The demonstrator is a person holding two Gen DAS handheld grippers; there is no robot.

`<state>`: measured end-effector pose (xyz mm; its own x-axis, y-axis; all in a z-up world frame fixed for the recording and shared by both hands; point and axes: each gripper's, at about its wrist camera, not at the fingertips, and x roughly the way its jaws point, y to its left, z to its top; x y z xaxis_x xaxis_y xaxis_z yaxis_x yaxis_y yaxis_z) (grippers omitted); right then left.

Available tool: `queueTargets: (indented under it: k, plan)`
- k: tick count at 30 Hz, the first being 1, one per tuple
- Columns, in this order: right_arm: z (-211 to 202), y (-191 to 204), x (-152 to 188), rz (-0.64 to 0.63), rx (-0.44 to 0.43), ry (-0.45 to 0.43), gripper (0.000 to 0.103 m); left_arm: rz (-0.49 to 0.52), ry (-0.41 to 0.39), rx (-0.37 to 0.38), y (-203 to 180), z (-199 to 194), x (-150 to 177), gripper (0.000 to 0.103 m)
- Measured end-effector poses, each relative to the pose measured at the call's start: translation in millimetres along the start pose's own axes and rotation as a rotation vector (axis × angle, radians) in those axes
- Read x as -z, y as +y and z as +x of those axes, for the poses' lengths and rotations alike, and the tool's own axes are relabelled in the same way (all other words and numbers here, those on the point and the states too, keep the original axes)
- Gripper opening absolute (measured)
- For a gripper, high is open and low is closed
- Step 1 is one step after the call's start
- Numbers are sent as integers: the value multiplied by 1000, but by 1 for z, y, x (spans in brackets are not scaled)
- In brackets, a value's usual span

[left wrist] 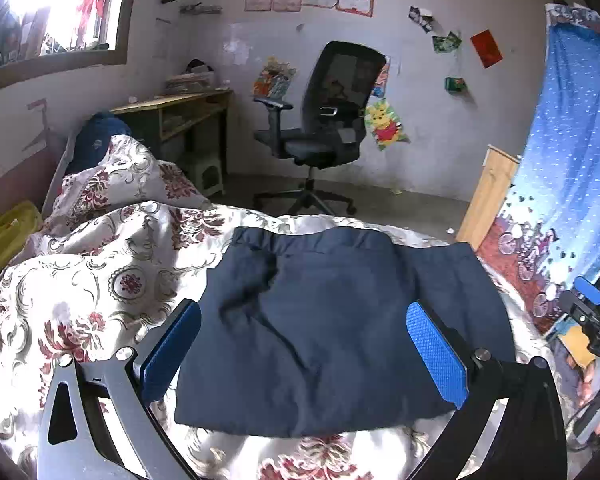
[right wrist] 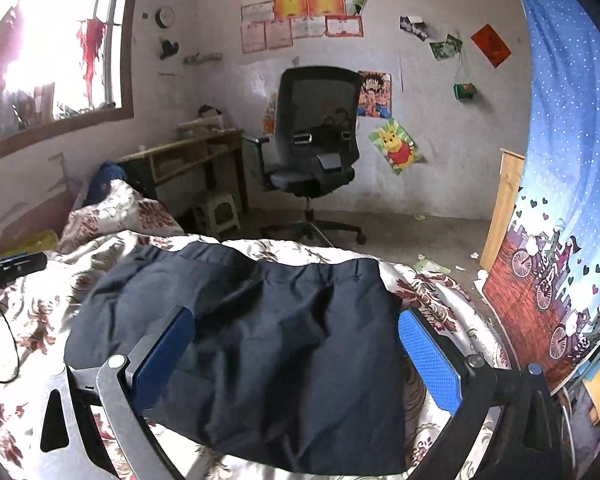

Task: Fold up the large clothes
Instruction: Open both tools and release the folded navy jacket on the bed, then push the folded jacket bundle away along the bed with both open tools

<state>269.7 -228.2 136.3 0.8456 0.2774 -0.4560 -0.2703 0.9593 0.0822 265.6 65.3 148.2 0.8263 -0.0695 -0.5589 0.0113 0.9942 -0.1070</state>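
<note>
A dark navy garment (left wrist: 332,328) lies folded into a rough rectangle on a floral quilt (left wrist: 112,276), its waistband at the far edge. My left gripper (left wrist: 304,320) hovers over its near part, wide open and empty. In the right wrist view the same garment (right wrist: 284,344) lies wrinkled on the quilt (right wrist: 432,292). My right gripper (right wrist: 296,332) is wide open and empty above it. The right gripper also shows at the right edge of the left wrist view (left wrist: 592,320), and the left gripper at the left edge of the right wrist view (right wrist: 8,266).
A black office chair (left wrist: 324,128) stands on the floor beyond the bed. A wooden desk (left wrist: 176,116) stands at the back left. A blue patterned curtain (left wrist: 568,168) hangs on the right beside a wooden board (left wrist: 488,196). A yellow item (left wrist: 4,236) lies at the left.
</note>
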Motion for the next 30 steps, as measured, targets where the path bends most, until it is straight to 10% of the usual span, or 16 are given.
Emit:
queueTargets:
  k: [30]
  plan:
    - [-93, 51, 16, -6, -75, -131, 103, 104, -147, 14, -35, -100, 47, 101]
